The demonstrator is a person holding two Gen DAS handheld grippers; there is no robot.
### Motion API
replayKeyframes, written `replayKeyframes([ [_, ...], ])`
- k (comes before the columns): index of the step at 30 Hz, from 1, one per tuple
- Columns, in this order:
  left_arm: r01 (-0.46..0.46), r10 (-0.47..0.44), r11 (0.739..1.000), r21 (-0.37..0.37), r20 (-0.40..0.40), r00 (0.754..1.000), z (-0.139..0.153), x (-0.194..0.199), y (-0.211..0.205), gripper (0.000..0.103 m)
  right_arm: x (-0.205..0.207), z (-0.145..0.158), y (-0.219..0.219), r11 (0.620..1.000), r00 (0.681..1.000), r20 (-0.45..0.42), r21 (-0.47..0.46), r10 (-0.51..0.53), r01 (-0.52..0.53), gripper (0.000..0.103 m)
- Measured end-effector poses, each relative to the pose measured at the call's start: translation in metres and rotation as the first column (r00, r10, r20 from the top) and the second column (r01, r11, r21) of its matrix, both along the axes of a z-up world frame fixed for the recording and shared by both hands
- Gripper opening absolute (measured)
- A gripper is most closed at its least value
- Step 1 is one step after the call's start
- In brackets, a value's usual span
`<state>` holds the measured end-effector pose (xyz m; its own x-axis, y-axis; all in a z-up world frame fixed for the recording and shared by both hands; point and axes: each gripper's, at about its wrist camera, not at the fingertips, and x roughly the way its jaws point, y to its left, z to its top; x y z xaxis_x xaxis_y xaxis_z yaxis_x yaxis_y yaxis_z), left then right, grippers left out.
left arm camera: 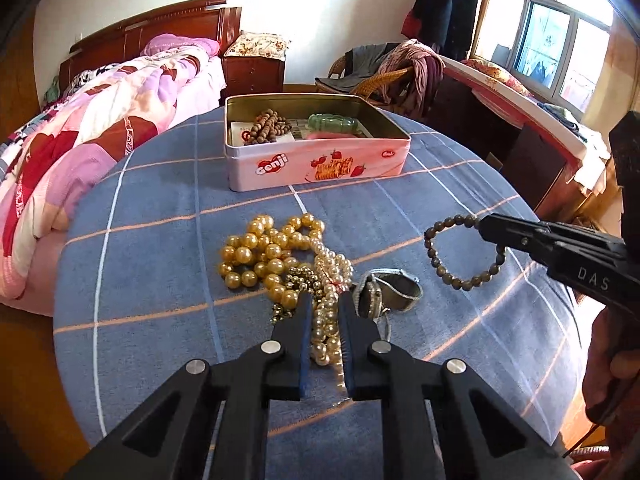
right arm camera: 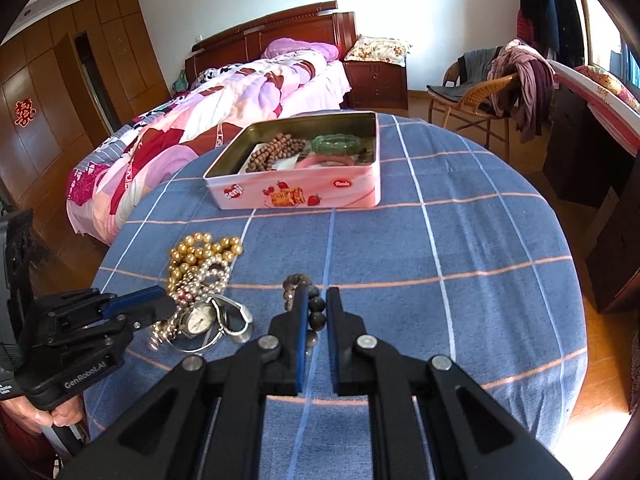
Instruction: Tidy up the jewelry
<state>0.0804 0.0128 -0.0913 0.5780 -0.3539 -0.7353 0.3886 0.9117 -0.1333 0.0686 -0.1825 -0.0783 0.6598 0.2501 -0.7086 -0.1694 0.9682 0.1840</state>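
Both pairs of jaws are pinched narrow, the right gripper [right arm camera: 316,300] on a dark bead bracelet [left arm camera: 464,254] and the left gripper [left arm camera: 325,300] on a white pearl strand [left arm camera: 329,320] in the heap well short of the pink tin [left arm camera: 316,164], so carry each dull or glossy loop steadily, letting go only over that tin.

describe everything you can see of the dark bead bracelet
The bracelet is a closed loop of round, dark grey-brown beads with a dull sheen, maybe stone. The right gripper is shut on one side of it, and the rest hangs as an open ring above the blue checked tablecloth, apart from the jewelry pile. It has not yet reached the tin.
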Motion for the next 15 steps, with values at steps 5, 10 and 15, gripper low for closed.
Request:
replayKeyframes([
  [5,0.012,-0.012,1.0,-0.017,0.037,0.999,0.011,-0.007,0.001,0.012,-0.001,0.0,-0.001,1.0,1.0,0.0,0.0,0.001,-0.001,0.012],
  [10,0.042,-0.041,0.999,-0.015,0.032,0.999,0.012,-0.001,-0.01,0.012,-0.001,0.0,-0.001,1.0,1.0,-0.007,0.014,-0.002,0.003,0.012],
  [15,0.028,-0.028,1.0,0.011,-0.029,0.999,-0.004,0.007,-0.015,0.012,-0.003,0.003,-0.004,1.0,1.0,0.003,0.01,-0.009,0.009,0.012],
])
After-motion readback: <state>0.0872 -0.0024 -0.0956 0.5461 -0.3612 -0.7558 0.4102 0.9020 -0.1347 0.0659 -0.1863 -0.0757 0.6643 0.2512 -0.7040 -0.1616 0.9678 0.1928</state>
